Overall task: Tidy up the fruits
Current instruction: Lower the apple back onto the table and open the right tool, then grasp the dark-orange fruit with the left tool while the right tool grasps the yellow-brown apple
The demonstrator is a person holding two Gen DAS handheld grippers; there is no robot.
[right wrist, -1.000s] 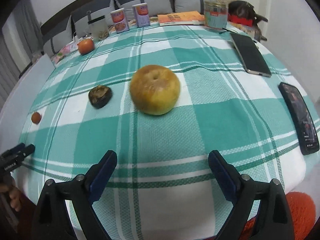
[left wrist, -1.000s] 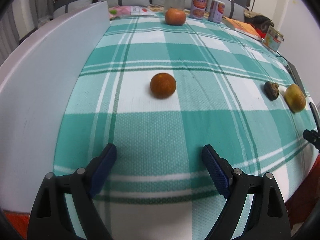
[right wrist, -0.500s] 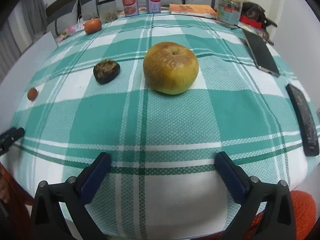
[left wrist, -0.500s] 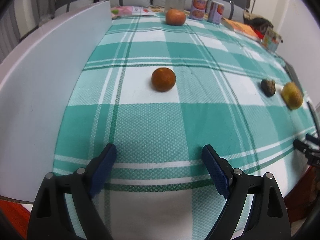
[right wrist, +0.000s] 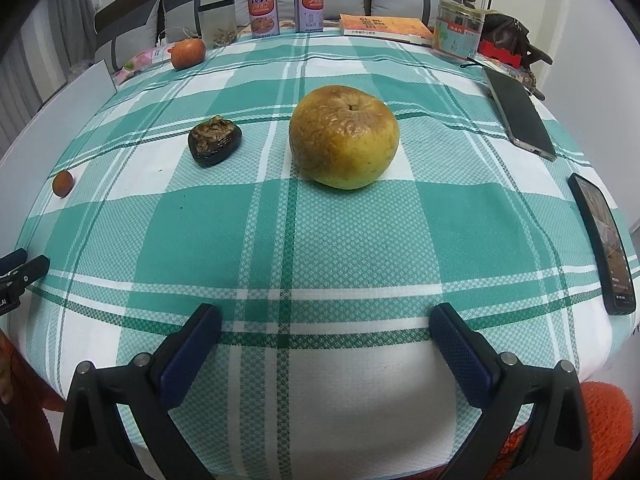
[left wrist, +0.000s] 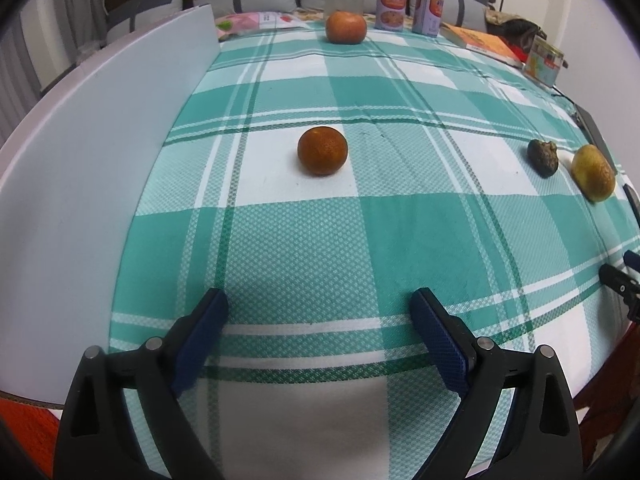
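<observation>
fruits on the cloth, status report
Left gripper open, empty. Right gripper open, empty. Yellow apple ahead of right, untouched. Path clear.

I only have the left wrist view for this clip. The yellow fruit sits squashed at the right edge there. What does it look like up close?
Observer: In the right wrist view the yellow fruit is wrinkled and browned around its stem dimple.
Operator: Anything beyond it on that side?
Observer: Two phones: a silver-edged phone and a black phone, lying flat on the cloth.
Operator: Is the right gripper on anything?
Observer: No, it is open and empty, short of the fruit.
</observation>
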